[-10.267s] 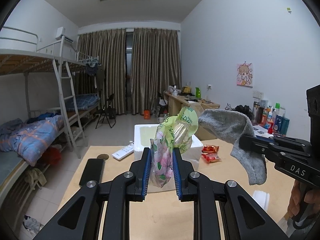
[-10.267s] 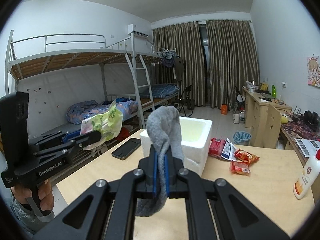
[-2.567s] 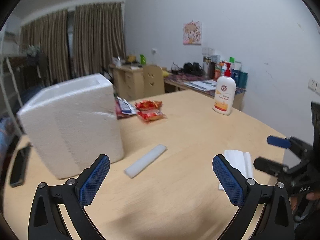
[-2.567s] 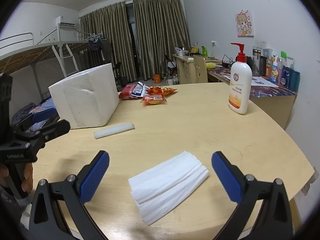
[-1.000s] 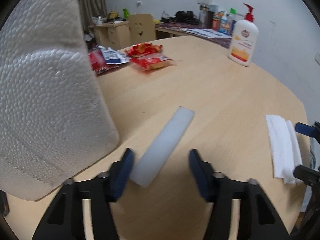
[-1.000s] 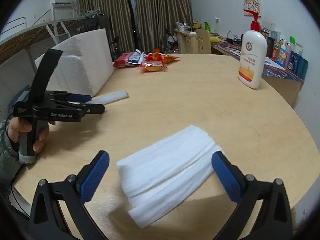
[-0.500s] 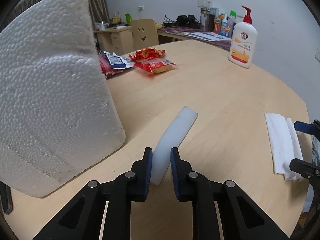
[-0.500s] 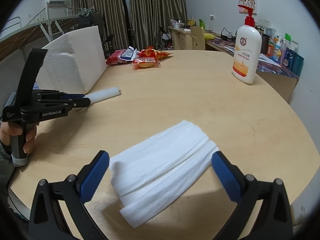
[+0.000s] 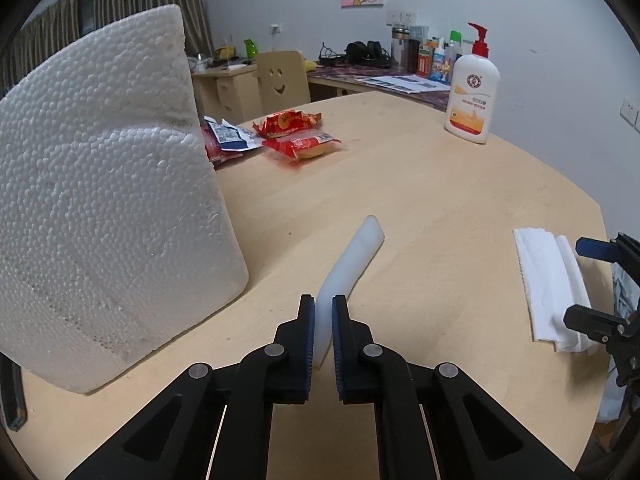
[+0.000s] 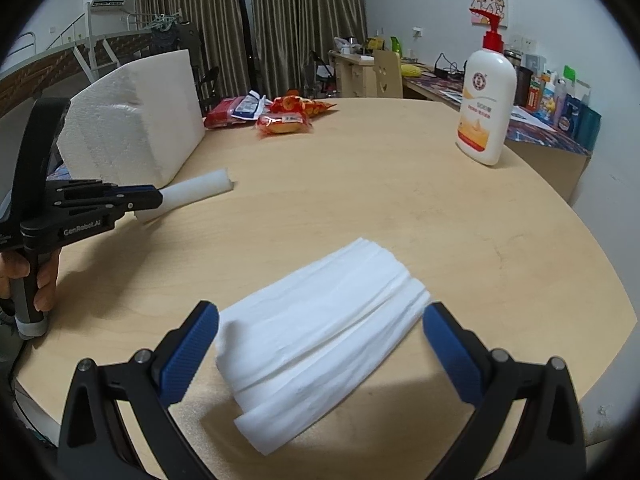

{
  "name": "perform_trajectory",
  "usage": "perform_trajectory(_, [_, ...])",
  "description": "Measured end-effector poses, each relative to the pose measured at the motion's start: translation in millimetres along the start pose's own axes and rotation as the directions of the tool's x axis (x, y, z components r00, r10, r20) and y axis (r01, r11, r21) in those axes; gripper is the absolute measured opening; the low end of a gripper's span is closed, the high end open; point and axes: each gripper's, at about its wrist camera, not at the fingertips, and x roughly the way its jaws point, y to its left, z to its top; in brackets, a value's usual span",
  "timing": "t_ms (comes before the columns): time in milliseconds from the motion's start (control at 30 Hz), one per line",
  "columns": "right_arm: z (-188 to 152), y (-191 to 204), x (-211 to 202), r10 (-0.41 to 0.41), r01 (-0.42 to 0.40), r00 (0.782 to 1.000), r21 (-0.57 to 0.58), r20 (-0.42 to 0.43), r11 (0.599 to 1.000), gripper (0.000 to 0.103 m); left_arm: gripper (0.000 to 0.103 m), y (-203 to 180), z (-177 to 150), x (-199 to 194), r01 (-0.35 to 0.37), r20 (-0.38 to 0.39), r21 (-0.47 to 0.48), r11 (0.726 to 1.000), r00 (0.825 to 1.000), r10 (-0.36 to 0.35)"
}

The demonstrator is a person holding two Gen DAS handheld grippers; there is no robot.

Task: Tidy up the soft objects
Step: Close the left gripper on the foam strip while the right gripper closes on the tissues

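Observation:
A white foam strip [image 9: 352, 256] lies on the wooden table [image 9: 432, 184] beside a big white foam box [image 9: 100, 220]. My left gripper [image 9: 323, 304] has its jaws closing on the strip's near end, and the blue pads press on it from both sides. In the right wrist view the foam strip [image 10: 196, 190] sticks out of the left gripper [image 10: 158, 200], tilted a little off the table. My right gripper [image 10: 320, 312] stands open, its fingers on either side of a folded stack of white tissues [image 10: 320, 344] without touching it.
A lotion pump bottle [image 10: 486, 116] stands at the far right of the table. Red snack packets [image 10: 288, 116] lie behind the foam box [image 10: 136, 128]. The table's rounded edge runs close behind the tissues [image 9: 548, 280]. A person's hand holds the left gripper's handle.
The left jaws came together on the foam strip's near end, which now stands on edge between the pads. The right gripper stays wide open around the tissues.

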Motion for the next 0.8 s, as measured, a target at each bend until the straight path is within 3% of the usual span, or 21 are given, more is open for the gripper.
perform_trajectory(333, [5, 2, 4, -0.067, 0.067, 0.998, -0.003, -0.014, 0.998, 0.102, 0.008, -10, -2, -11, 0.032, 0.022, 0.026, 0.999, 0.999, -0.033])
perform_trajectory(500, [1, -2, 16, -0.109, 0.110, 0.992, 0.006, -0.060, 0.994, 0.083, 0.008, -8, -4, -12, 0.034, 0.021, 0.025, 0.999, 0.999, -0.035])
perform_trajectory(800, [2, -3, 16, -0.100, 0.101, 0.993, 0.021, -0.057, 0.995, 0.083, 0.011, -4, -4, -14, 0.086, 0.019, 0.025, 0.996, 0.996, -0.087])
